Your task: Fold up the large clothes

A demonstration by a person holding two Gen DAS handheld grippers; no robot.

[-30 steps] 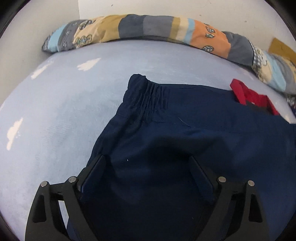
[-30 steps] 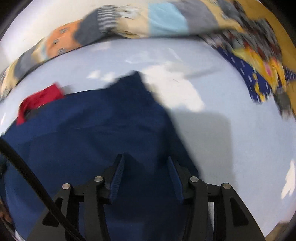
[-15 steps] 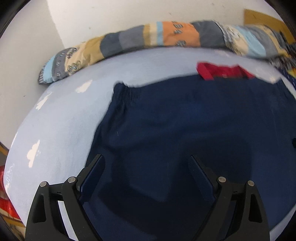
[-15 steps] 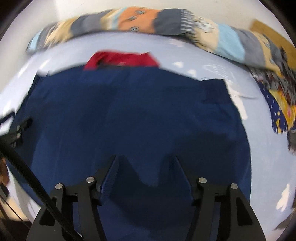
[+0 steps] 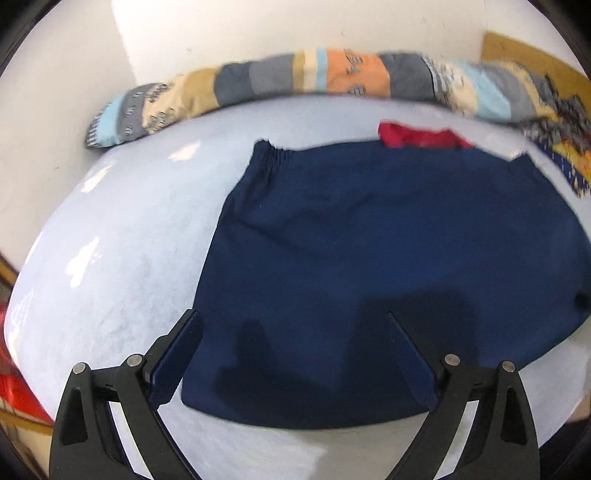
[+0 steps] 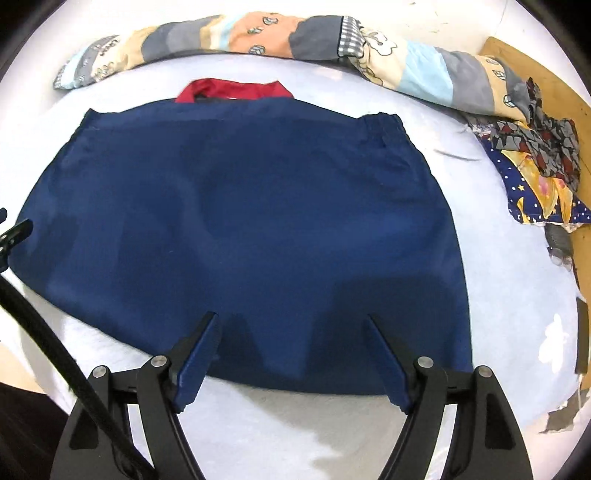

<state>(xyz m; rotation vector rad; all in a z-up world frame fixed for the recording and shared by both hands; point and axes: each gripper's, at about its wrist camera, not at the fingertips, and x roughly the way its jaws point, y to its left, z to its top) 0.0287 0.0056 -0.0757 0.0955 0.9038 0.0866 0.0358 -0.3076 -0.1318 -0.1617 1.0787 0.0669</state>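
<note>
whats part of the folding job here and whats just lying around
Job: navy garment with red collar, left gripper, right gripper, both open above its near edge.

Lying about: patchwork quilt, patterned cloth pile, light blue sheet underneath.

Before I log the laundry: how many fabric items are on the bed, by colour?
Navy garment: 1
Red garment, tucked behind it: 1
Patchwork quilt: 1
Star-print cloth pile, count unclear: at least 1
Total: at least 4
</note>
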